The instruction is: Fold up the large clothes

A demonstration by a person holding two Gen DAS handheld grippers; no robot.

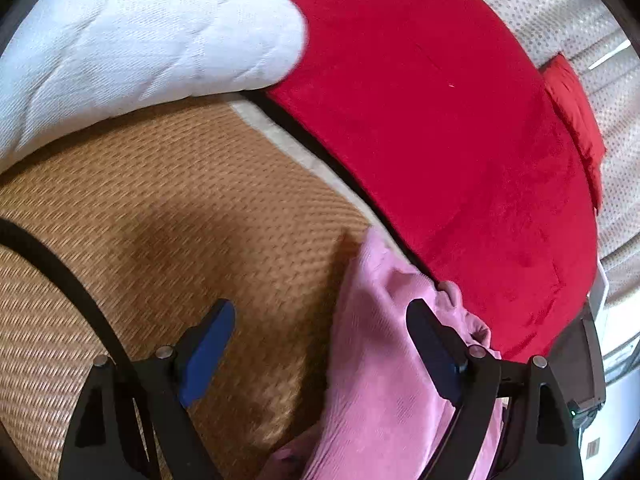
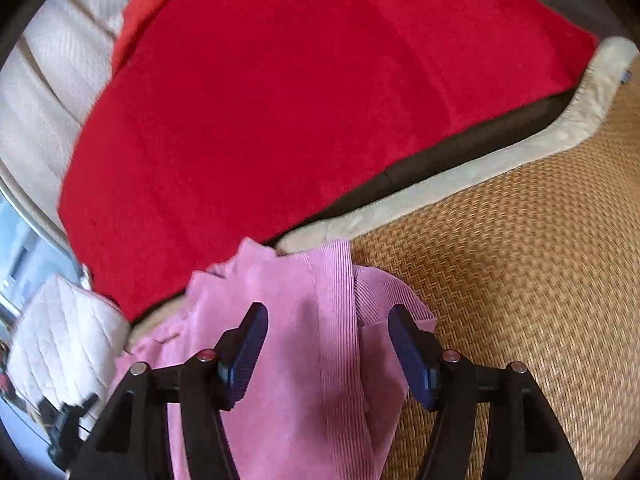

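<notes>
A pink ribbed garment (image 1: 380,360) lies bunched on a woven straw mat (image 1: 160,220), its far end against a red blanket (image 1: 440,120). My left gripper (image 1: 320,320) is open above the garment's left edge; its right finger (image 1: 432,344) is over the pink cloth, its left finger (image 1: 208,348) over the mat. In the right wrist view the same garment (image 2: 312,340) runs between the open fingers of my right gripper (image 2: 328,332), which hovers over it. Neither gripper holds anything.
The red blanket (image 2: 300,100) covers the bed beyond the mat (image 2: 520,260). A white quilted pillow (image 1: 140,40) lies at upper left in the left wrist view. A beige mat border (image 2: 440,188) and cream bedding (image 2: 52,80) show around the blanket.
</notes>
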